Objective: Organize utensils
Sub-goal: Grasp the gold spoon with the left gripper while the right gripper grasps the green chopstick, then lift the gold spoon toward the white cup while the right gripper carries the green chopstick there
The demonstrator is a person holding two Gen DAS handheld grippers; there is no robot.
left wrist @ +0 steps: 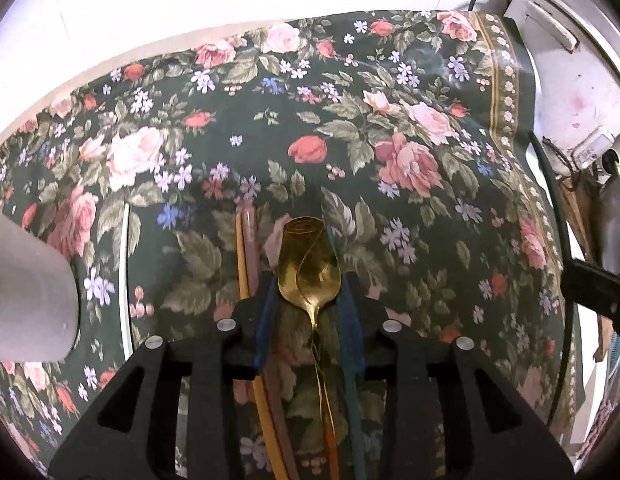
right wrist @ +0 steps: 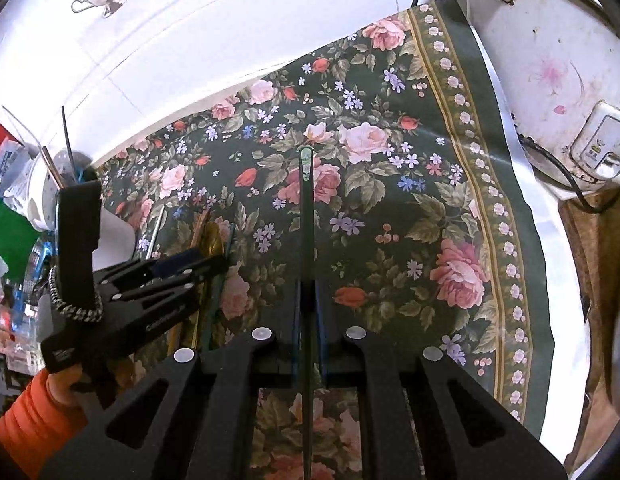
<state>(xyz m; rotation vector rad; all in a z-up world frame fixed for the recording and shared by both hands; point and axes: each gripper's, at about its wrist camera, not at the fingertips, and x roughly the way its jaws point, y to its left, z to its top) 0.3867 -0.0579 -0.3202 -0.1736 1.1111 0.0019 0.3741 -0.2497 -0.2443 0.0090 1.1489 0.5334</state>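
Observation:
A gold spoon [left wrist: 310,268] lies on the floral tablecloth [left wrist: 350,120] between the blue pads of my left gripper [left wrist: 310,296], whose jaws stand a little apart around the bowl. Yellow, brown and teal chopsticks [left wrist: 245,256] lie alongside it. My right gripper [right wrist: 309,296] is shut on a dark green chopstick [right wrist: 306,200] that points forward above the cloth. The left gripper [right wrist: 189,268] shows in the right wrist view over the spoon [right wrist: 213,240].
A white holder [left wrist: 29,288] sits at the left, a white perforated utensil holder [right wrist: 49,192] with sticks stands at the far left. A white appliance [right wrist: 550,60] with a cable stands at the right edge of the cloth. A white wall lies behind.

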